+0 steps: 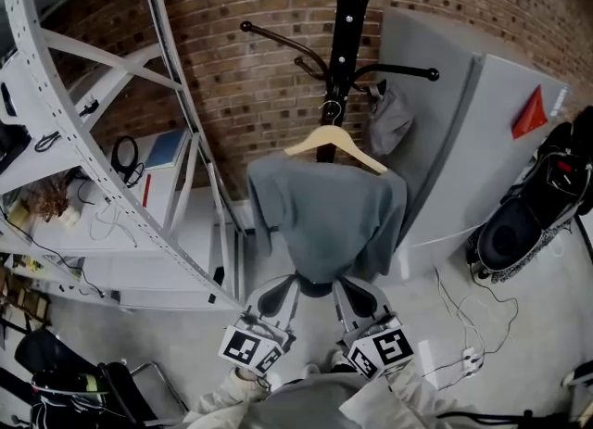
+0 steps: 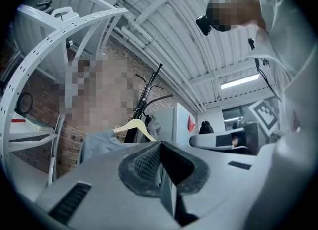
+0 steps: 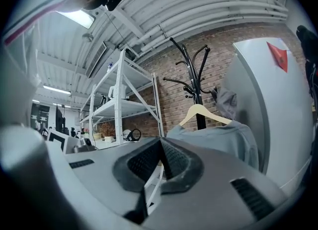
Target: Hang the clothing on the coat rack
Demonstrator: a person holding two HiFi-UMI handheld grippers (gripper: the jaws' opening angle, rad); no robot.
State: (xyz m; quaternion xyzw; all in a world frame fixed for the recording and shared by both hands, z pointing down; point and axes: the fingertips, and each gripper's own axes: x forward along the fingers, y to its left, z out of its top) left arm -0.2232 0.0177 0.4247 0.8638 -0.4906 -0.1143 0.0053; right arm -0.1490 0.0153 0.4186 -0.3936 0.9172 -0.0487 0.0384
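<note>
Two grippers hovering below gray shirt (image 1: 329, 214) on coat rack (image 1: 347, 19)

Head view: the gray shirt is hanging on a wooden hanger (image 1: 335, 145) from the black coat rack, while the left gripper (image 1: 275, 299) and right gripper (image 1: 357, 299) are hovering just under its hem. Left gripper view: its fingers (image 2: 144, 162) are pressing together, holding nothing, the gray shirt (image 2: 99, 142) beyond. Right gripper view: its fingers (image 3: 141, 162) are likewise meeting, empty, facing the gray shirt (image 3: 223, 137).

Grey shirt (image 1: 329, 219), pale wood hanger (image 1: 335, 145), black rack (image 1: 347, 24).
</note>
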